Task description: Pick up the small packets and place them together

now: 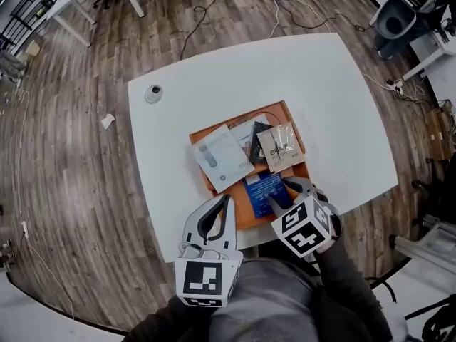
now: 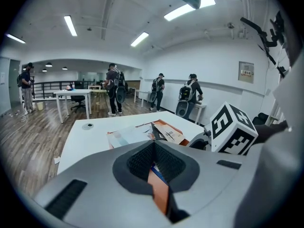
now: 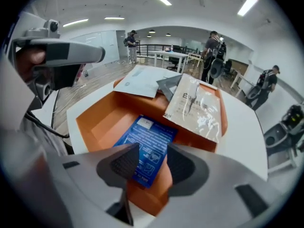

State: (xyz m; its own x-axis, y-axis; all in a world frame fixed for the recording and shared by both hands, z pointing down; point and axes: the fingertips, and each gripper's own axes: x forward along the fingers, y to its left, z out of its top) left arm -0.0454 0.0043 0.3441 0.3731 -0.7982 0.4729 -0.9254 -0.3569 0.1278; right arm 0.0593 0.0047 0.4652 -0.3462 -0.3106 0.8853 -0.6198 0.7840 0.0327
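right tongs (image 3: 153, 149) gape open over the blue packet (image 3: 146, 137) in the orange tray (image 3: 100, 123); left tongs (image 2: 153, 143) closed.

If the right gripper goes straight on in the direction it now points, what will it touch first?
Probably the blue packet, lying flat in the orange tray, directly ahead of the open jaws of the right gripper; exact depth is unclear.
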